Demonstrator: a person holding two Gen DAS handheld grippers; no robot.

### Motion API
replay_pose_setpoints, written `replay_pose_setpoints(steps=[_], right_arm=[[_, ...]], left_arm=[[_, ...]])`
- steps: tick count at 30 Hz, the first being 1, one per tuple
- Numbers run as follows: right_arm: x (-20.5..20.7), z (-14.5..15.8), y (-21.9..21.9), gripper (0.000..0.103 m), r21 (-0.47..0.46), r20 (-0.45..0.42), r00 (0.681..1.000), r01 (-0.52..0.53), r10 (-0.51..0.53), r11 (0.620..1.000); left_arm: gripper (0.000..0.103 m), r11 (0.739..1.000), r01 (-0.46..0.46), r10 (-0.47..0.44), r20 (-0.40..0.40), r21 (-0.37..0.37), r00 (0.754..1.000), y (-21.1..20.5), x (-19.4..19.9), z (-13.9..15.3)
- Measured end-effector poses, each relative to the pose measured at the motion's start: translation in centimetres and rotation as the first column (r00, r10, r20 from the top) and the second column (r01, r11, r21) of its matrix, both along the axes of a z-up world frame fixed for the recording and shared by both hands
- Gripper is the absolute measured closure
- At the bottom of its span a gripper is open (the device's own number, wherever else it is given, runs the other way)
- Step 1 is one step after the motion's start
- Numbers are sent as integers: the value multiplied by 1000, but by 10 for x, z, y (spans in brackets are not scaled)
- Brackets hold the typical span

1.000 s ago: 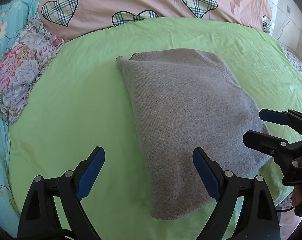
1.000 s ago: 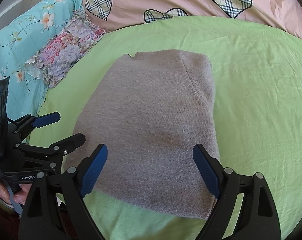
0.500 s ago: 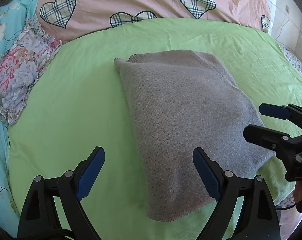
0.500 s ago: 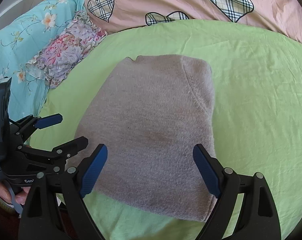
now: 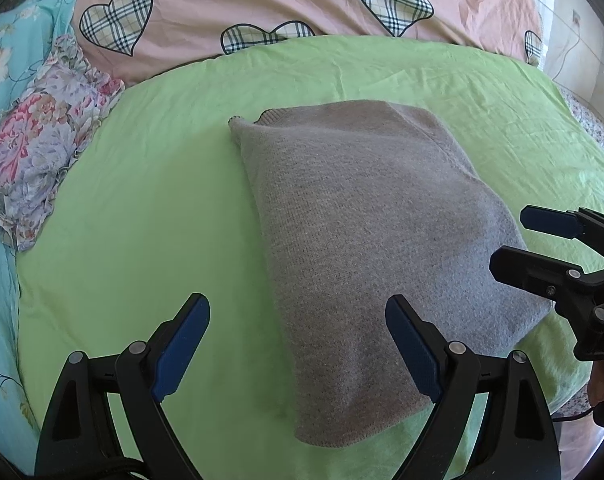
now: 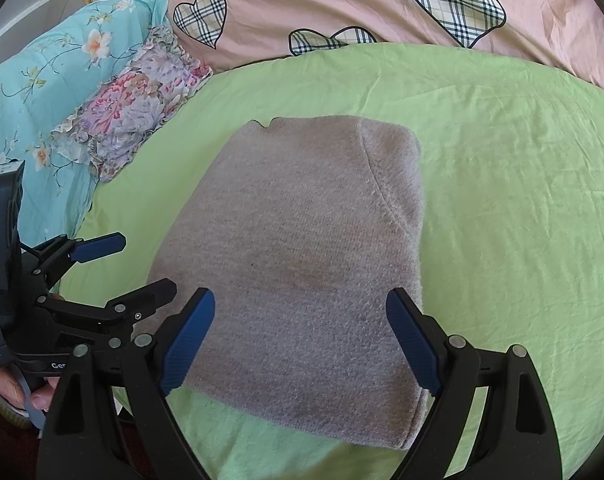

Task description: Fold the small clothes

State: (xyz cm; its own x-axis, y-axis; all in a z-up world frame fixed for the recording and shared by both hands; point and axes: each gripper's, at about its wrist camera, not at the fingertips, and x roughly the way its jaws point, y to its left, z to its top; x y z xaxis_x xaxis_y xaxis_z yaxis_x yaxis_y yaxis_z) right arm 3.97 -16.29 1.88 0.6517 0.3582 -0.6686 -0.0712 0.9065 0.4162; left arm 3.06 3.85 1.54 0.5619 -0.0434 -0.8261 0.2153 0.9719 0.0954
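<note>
Both grippers, left gripper (image 5: pixel 298 344) and right gripper (image 6: pixel 300 340), hover spread wide and empty over the folded grey knit sweater (image 5: pixel 366 248) lying on the green sheet (image 5: pixel 142 208).

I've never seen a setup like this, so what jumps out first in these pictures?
A folded grey knitted sweater lies in the middle of a bright green sheet. Two black tongs with blue pads, left tongs and right tongs, hover open at its near edge. Behind is a pink quilt with plaid hearts.
</note>
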Motion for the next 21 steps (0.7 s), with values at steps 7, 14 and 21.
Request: replay_pose_setpoints(steps=[7, 14, 21], right_arm=[[1, 1, -1, 15, -1, 4, 1000, 6, -6, 1000], [2, 1, -5, 15, -2, 6, 1000, 9, -9, 1000], [4, -2, -6, 15, 26, 1, 1000, 9, -9, 1000]], left_arm=[[13, 1000, -7, 6, 35, 15, 999, 0, 2, 4], [13, 1000, -16, 16, 30, 8, 999, 0, 3, 6], [13, 1000, -28, 28, 16, 4, 999, -2, 3, 3]])
